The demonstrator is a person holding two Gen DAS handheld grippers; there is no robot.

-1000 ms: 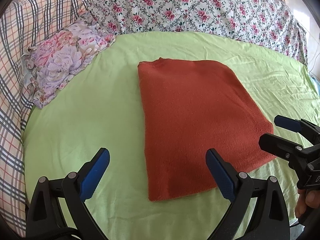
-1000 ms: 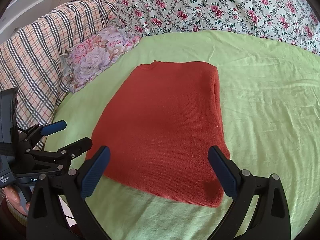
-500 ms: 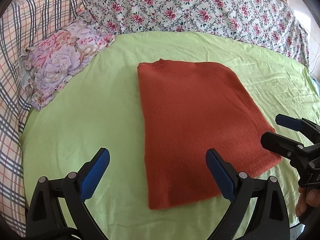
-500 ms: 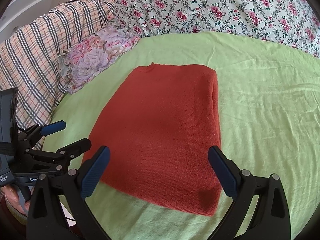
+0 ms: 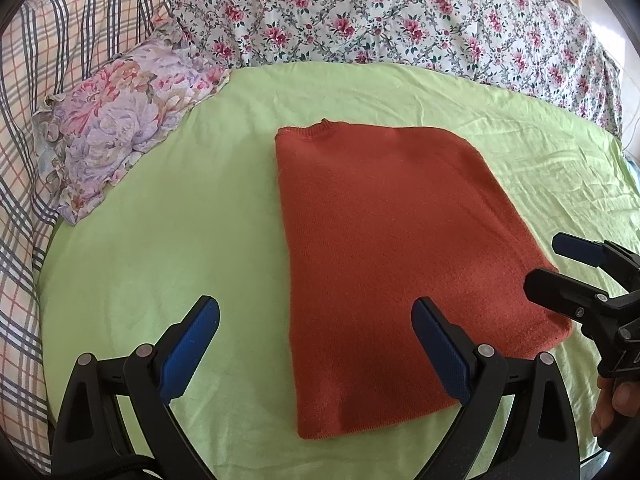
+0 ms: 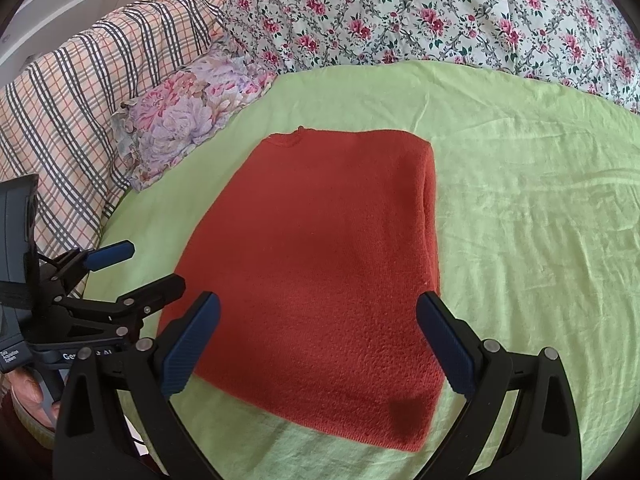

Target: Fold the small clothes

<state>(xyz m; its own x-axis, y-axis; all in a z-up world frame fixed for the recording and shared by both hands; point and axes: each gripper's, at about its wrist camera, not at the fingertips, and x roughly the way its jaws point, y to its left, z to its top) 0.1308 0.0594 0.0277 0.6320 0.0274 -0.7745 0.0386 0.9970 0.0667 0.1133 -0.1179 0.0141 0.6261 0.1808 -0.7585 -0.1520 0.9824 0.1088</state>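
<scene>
A green-sheeted bed fills the left wrist view; the folded rust sweater lies mid-sheet, bare sheet along its left edge (pillows beyond). The left tool hangs wide open, empty. In the right wrist view, the right tool gapes over the sweater's near edge.

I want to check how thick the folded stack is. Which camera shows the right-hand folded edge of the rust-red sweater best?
The right wrist view: the sweater shows its rounded, layered fold edge side-on along its whole right side. The left wrist view sees that edge only as a flat outline, partly behind the right gripper.
</scene>
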